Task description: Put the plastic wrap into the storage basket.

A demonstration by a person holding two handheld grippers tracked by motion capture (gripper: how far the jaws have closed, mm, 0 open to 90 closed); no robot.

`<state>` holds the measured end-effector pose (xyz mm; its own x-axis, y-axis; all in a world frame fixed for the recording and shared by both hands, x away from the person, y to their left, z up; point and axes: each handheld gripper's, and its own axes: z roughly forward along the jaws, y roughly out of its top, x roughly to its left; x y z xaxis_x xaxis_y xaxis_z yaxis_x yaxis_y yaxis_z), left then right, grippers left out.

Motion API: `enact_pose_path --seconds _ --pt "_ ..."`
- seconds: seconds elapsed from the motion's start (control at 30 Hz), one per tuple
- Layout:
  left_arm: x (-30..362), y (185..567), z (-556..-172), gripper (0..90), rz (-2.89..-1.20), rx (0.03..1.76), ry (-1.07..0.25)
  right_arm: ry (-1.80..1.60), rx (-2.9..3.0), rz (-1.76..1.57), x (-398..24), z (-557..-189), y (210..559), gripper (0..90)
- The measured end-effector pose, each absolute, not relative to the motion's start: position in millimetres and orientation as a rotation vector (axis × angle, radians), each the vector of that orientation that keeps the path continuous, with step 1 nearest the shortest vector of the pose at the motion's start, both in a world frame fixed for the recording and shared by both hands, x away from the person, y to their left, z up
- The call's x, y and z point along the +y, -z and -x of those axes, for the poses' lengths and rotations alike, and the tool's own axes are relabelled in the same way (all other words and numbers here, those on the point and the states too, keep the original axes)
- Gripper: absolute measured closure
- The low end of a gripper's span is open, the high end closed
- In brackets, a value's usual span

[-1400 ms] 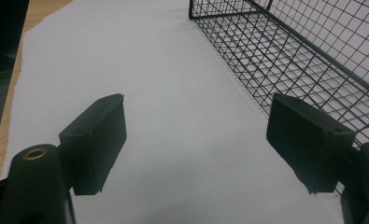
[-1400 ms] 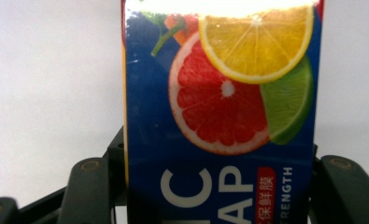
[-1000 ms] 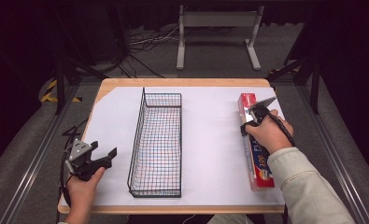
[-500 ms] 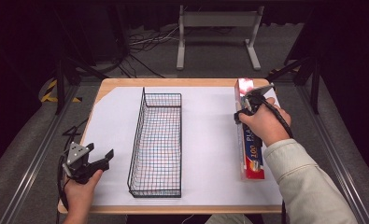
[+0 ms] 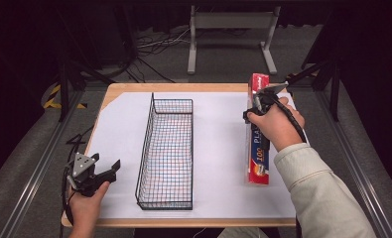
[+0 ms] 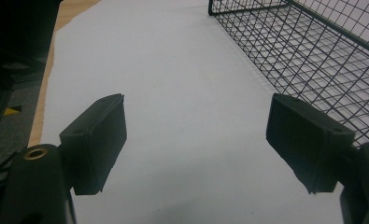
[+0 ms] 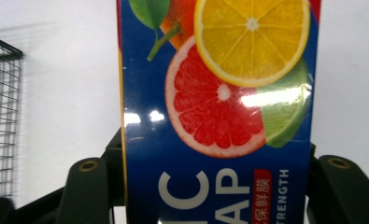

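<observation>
A long red and blue cling wrap box with citrus fruit printed on it runs front to back at the right of the table. My right gripper is shut on it near its far half, and its jaws press against both long sides. The box's far end reaches past the paper's back edge. A long black wire basket stands empty in the middle of the white paper. At the front left my left gripper is open just over the paper, with nothing between its jaws, and the basket is to its right.
White paper covers most of the wooden table. Beyond the table stand a grey metal frame and cables on the dark floor. Metal rails run along both sides of the table.
The right gripper has carried the box away from me and swung its near end to the left, so it now lies straighter. The left gripper has hardly moved.
</observation>
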<state>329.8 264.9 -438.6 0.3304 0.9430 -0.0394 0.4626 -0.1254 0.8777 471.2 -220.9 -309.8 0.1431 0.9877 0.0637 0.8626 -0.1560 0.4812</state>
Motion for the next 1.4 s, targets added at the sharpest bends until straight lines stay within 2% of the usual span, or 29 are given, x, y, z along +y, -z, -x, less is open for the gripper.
enact_pose_path --seconds 1.4 --pt "260.3 445.8 -332.4 20.7 -1.756 1.262 -0.744 -0.647 1.827 -2.105 -103.2 -481.8 260.9 40.0"
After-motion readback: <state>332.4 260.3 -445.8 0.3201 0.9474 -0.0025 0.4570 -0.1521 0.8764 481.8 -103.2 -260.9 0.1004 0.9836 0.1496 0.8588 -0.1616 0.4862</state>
